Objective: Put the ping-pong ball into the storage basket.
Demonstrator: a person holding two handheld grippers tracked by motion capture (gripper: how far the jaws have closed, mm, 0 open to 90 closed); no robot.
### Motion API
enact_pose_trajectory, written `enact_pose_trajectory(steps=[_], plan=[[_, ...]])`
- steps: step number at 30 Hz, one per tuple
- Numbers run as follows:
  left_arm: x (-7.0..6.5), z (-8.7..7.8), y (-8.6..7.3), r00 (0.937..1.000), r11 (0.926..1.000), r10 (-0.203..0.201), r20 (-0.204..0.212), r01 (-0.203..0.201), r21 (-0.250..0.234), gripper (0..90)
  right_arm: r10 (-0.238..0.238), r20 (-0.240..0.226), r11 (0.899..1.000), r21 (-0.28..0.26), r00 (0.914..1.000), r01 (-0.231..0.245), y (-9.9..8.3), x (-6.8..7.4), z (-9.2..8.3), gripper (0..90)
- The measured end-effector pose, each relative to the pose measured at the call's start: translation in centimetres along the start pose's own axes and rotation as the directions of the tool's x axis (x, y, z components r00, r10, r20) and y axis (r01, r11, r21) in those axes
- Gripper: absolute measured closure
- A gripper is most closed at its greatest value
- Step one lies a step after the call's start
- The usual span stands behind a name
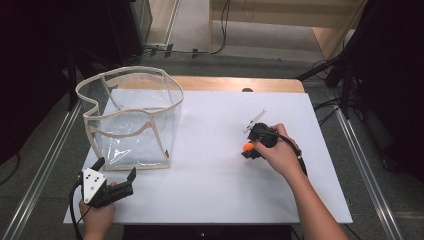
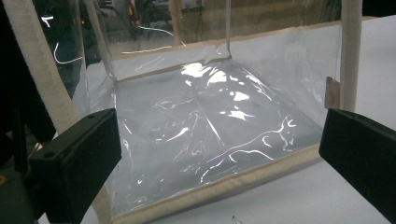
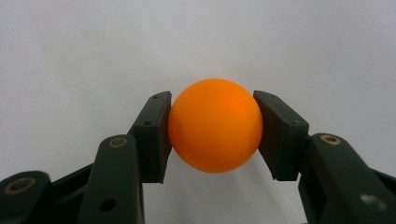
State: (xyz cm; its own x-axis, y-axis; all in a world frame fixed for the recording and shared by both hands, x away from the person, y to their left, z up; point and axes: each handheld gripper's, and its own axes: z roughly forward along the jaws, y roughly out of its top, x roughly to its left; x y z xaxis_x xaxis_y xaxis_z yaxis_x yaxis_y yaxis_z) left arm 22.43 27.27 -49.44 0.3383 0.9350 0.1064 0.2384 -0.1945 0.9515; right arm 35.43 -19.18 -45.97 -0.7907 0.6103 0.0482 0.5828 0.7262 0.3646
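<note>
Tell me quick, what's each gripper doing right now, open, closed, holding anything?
Left gripper: open, holding nothing, jaws spread in front of the clear bag.
Right gripper: closed on the orange ball.

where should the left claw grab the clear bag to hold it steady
Judging by its pose, grip the bag by the stiff cream vertical edge strip at its near corner, coming in from the person's side. The left claw already faces that wall, open; the clear panels look floppy.
</note>
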Motion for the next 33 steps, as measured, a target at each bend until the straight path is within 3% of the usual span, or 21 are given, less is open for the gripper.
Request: enact_pose_trajectory(steps=[33], plan=[[0.0, 0.0, 0.0, 1.0, 1.0, 0.0, 0.002, 0.0, -0.001, 0.0, -0.071, -0.035, 0.997, -0.021, 0.9968, 0.07, 3.7, 1.7, 0.0, 47.2]])
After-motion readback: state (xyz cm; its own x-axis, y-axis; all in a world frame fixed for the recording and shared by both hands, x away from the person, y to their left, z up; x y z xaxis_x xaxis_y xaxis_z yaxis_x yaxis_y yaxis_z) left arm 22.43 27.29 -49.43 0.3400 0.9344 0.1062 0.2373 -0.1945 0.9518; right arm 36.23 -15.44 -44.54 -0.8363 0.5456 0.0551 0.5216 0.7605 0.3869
